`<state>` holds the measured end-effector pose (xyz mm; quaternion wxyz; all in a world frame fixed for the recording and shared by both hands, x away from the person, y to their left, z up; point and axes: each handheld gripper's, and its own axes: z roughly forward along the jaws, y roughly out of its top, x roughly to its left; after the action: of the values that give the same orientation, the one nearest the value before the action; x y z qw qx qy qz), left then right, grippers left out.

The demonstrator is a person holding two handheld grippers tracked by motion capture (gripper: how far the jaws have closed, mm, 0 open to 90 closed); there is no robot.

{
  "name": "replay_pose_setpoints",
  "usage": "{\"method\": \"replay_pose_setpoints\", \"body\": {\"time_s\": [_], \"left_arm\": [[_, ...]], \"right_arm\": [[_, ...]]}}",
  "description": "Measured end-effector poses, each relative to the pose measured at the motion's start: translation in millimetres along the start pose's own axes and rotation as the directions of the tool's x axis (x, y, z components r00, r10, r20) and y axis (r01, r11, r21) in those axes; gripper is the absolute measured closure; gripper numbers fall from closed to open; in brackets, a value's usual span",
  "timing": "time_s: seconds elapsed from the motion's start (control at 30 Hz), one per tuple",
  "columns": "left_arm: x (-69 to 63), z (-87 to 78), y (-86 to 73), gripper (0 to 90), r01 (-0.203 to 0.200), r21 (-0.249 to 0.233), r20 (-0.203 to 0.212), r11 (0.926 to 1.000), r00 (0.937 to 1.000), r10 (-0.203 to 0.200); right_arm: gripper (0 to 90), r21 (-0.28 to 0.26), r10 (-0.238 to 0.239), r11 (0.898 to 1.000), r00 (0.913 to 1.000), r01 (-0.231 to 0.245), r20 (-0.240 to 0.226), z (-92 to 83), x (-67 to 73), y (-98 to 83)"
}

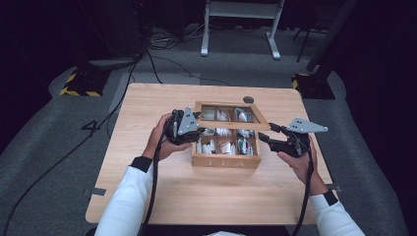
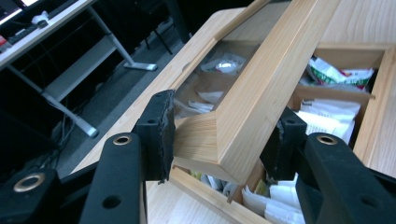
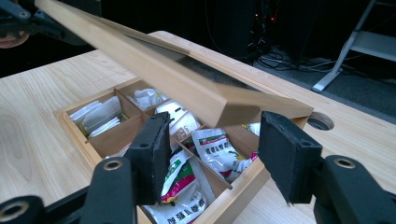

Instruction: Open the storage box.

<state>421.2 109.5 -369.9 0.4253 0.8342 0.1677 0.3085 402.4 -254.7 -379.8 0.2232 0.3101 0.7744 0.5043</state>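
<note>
A wooden tea box (image 1: 226, 161) stands mid-table, its compartments holding several sachets (image 3: 184, 184). The glass-paned lid (image 1: 228, 114) is lifted partway and tilts up over the box. My left gripper (image 2: 222, 140) is shut on the lid's left front corner, with a pad (image 2: 161, 133) against each side of the frame. In the high view the left gripper (image 1: 196, 129) sits at the box's left edge. My right gripper (image 3: 212, 149) is open at the box's right side, with the lid's other corner (image 3: 261, 105) just above and beyond its pads, untouched. From above, the right gripper (image 1: 265, 133) points left at the box.
A round cable hole (image 1: 248, 99) lies in the table behind the box. The bare tabletop (image 1: 147, 196) spreads out in front and to the left. A white desk frame (image 1: 241, 24) and cables are on the floor beyond the table's far edge.
</note>
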Motion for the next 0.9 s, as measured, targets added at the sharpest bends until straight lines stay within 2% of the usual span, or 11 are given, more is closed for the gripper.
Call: {"method": "replay_pose_setpoints", "body": {"time_s": [0.03,0.13,0.23,0.33,0.5,0.73,0.9], "left_arm": [[1.2,0.2,0.8,53.1,0.0,-0.006,-0.002,1.0,1.0,0.0],[8.0,1.2,2.8,53.1,0.032,-0.027,0.013,0.9991,0.9994,-0.031],[11.4,1.5,4.7,53.2,0.036,-0.032,0.015,0.9988,0.9992,-0.036],[16.1,1.6,8.2,54.7,0.016,-0.022,0.022,0.9996,0.9996,-0.016],[24.1,2.9,12.3,55.5,0.032,-0.04,0.026,0.9987,0.9992,-0.031],[36.7,5.2,18.2,55.7,0.062,-0.052,0.045,0.9967,0.9972,-0.06],[43.2,7.0,22.3,56.3,0.075,-0.056,0.04,0.9956,0.9966,-0.073]], "right_arm": [[42.8,-0.001,0.0,1.0,1.0,0.0,-0.003,-0.9,-0.2,-0.1],[41.3,0.002,0.002,1.0,0.9999,-0.002,-0.011,-1.9,-0.9,-1.2],[40.5,0.017,-0.007,1.0,0.9999,0.007,-0.011,-2.5,-1.3,-3.6],[40.4,0.02,-0.011,1.0,0.9999,0.011,-0.013,-4.0,-2.6,-5.3],[40.1,0.038,-0.013,0.999,0.9997,0.013,-0.019,-8.4,-7.4,-12.9],[39.6,0.058,-0.005,0.998,1.0,0.005,0.001,-15.9,-16.1,-23.0],[39.1,0.079,0.012,0.997,0.9997,-0.014,0.019,-21.3,-25.6,-35.6]]}}
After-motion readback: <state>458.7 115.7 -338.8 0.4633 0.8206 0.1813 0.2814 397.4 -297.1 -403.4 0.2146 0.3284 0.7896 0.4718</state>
